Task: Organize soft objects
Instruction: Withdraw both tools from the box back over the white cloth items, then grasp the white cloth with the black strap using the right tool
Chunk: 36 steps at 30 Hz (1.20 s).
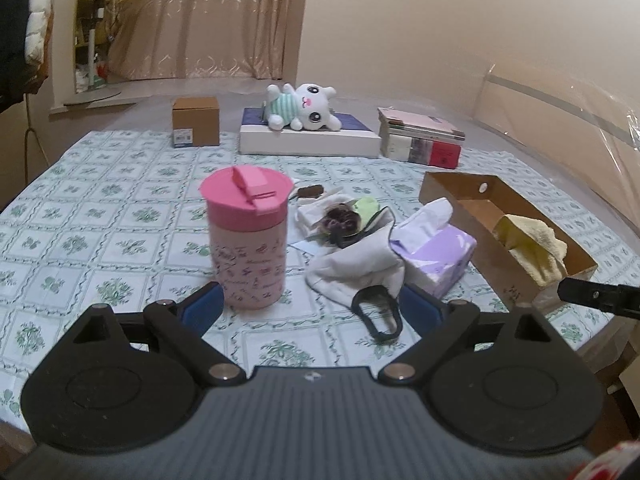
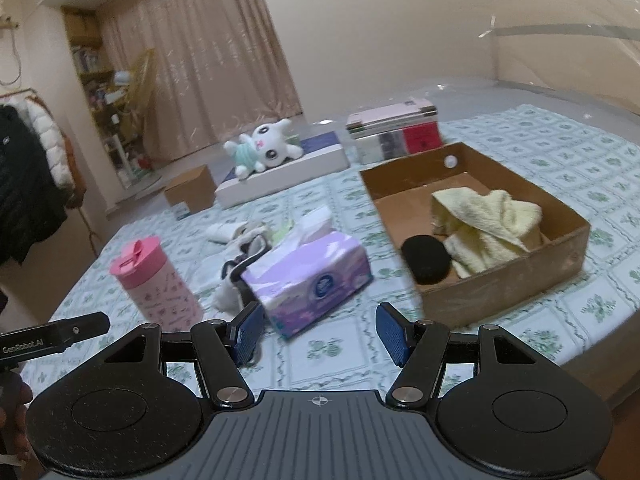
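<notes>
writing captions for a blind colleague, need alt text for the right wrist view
The open right tool hovers over a floral tablecloth, empty, facing a purple tissue box. To its right, a cardboard tray holds a yellow towel and a black round object.

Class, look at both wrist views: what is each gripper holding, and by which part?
Nothing is held. The left gripper and the right gripper both stand open above the patterned tablecloth, with nothing gripped.
</notes>
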Motion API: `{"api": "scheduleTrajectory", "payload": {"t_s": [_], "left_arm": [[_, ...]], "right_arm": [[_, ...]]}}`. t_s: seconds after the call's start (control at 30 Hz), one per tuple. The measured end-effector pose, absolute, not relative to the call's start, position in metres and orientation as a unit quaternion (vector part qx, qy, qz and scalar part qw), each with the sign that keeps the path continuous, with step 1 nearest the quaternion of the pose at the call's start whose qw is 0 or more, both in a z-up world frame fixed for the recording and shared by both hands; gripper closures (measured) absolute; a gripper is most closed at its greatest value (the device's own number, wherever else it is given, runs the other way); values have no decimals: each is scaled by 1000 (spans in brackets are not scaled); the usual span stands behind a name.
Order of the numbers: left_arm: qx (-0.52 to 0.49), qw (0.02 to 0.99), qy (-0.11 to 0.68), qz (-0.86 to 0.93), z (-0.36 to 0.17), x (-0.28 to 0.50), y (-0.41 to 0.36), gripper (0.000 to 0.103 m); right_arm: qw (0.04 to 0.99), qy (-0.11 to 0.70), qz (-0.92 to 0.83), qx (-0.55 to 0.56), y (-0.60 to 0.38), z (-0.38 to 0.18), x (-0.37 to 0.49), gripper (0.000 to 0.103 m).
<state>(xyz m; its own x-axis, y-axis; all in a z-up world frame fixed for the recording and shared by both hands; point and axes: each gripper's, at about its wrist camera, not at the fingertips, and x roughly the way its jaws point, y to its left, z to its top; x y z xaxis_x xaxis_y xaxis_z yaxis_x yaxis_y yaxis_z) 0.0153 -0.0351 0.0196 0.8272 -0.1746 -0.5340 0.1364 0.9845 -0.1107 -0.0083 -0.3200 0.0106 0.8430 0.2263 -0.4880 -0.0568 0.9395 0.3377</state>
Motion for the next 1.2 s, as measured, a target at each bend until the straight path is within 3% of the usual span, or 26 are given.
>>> {"api": "scheduleTrajectory", "payload": {"t_s": [0.57,1.2], "left_arm": [[-47,951,294,-88,17,20,-19,9],[-40,949,303,-77,7,45,-1,9]], "right_arm": [[948,275,94,131,-296,10,2,40],[940,293,171,29,-228,-10,59,40]]}}
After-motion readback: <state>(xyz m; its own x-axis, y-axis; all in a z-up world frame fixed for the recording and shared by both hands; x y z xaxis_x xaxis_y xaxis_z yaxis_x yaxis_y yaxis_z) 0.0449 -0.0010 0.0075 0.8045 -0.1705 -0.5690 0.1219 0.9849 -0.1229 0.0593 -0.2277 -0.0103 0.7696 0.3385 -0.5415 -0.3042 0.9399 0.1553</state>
